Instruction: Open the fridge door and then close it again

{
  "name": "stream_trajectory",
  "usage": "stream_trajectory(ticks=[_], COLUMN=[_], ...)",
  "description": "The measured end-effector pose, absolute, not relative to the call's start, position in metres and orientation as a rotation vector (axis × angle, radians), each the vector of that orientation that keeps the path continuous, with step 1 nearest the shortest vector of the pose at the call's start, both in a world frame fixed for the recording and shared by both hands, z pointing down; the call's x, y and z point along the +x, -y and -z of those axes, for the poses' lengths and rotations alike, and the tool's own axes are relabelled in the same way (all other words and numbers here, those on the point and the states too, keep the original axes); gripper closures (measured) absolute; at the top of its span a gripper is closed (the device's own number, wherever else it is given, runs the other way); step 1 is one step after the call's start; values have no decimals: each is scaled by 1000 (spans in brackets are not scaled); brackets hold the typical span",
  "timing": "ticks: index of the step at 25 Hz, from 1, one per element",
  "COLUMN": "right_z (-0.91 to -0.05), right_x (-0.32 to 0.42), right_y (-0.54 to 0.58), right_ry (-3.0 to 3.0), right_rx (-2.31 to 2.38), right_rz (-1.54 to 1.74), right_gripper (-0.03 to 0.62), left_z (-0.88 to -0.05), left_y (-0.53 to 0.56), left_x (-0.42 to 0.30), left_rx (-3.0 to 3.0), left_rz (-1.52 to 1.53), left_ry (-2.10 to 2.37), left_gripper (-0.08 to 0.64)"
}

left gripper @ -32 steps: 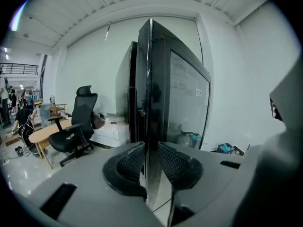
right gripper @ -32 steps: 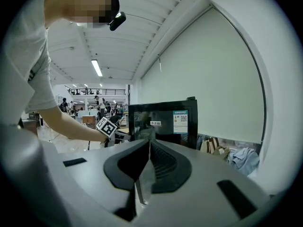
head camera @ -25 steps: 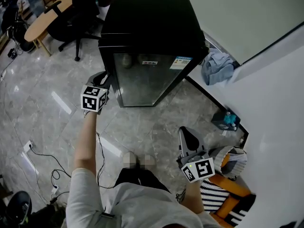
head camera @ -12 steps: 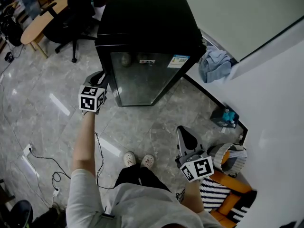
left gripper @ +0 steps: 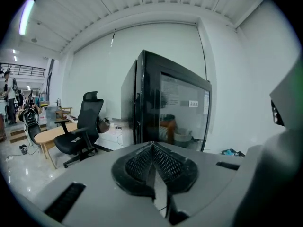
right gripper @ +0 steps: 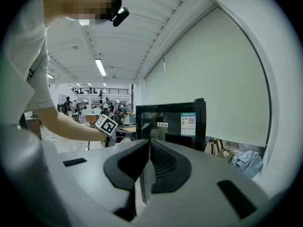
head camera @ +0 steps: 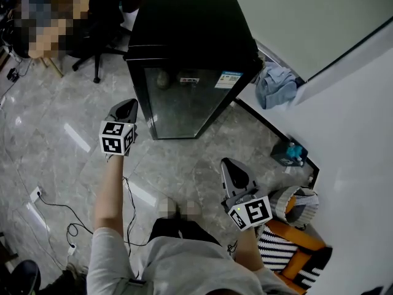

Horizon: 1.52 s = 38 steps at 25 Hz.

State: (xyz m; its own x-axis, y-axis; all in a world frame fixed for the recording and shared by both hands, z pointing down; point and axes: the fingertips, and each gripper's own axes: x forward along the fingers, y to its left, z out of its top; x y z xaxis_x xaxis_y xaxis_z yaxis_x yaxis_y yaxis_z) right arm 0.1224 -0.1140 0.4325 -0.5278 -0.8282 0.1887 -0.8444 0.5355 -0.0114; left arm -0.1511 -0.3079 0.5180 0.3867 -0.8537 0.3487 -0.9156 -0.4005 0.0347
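The black fridge (head camera: 184,48) stands on the marble floor with its glass door (head camera: 184,100) closed and facing me. My left gripper (head camera: 127,109) hangs just off the door's left edge, apart from it, jaws shut on nothing. In the left gripper view the pads (left gripper: 152,151) meet, with the fridge (left gripper: 165,108) ahead and slightly right. My right gripper (head camera: 229,168) is held low in front of the door's right side, well short of it, also shut and empty. The right gripper view shows the fridge (right gripper: 170,122) behind its closed pads (right gripper: 149,151).
A black office chair (head camera: 101,17) stands left of the fridge. A blue cloth (head camera: 276,85) and a teal box (head camera: 288,153) lie by the white wall on the right. A striped bag (head camera: 288,251) sits by my right arm. Cables (head camera: 55,208) trail over the floor at left.
My left gripper has drawn back from the door's left edge toward me and its jaws have closed. The right gripper has barely moved. The door looks closed throughout.
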Motion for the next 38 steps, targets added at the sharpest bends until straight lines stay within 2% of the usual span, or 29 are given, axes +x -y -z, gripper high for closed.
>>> stream_trajectory(ticks=[38], right_z=[-374], right_x=[108], right_y=[69], right_ry=[2759], right_rx=[1295], right_rz=[7], right_gripper=[569], left_z=[-374], left_y=[58], left_x=[-99], left_rx=[2593], left_rz=[-80], left_ry=[1734], left_gripper=[546])
